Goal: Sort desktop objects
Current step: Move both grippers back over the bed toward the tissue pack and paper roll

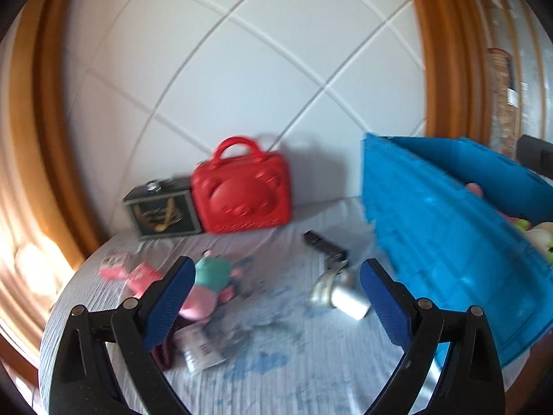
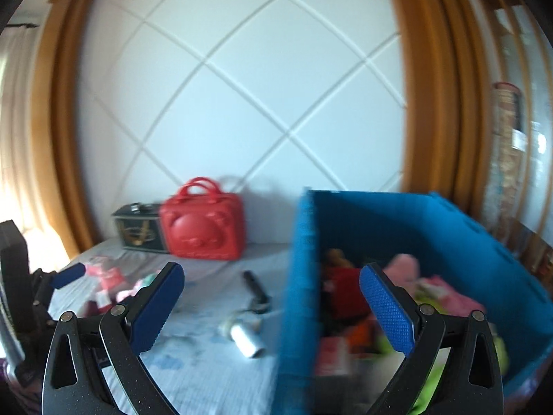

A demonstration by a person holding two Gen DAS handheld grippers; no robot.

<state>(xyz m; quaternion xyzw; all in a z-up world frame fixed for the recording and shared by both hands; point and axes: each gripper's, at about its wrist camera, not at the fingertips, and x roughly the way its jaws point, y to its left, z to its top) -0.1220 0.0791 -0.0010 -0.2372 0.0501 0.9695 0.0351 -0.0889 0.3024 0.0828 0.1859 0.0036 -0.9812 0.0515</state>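
My left gripper (image 1: 276,276) is open and empty, held above the blue-patterned cloth. Below it lie a pink and teal plush toy (image 1: 211,285), a silver bottle (image 1: 340,295), a black stick-shaped object (image 1: 325,245), pink packets (image 1: 128,271) and a clear wrapped packet (image 1: 200,346). My right gripper (image 2: 273,282) is open and empty, over the left wall of the blue crate (image 2: 449,228), which holds several toys (image 2: 345,287). The silver bottle (image 2: 243,337) and black object (image 2: 255,288) lie left of the crate. The left gripper's fingertip (image 2: 69,275) shows at far left.
A red bear-faced case (image 1: 242,195) and a dark green box (image 1: 160,209) stand against the white quilted wall; both also show in the right wrist view, the case (image 2: 204,223) and the box (image 2: 138,231). The blue crate (image 1: 449,242) fills the right. Wooden frames flank the wall.
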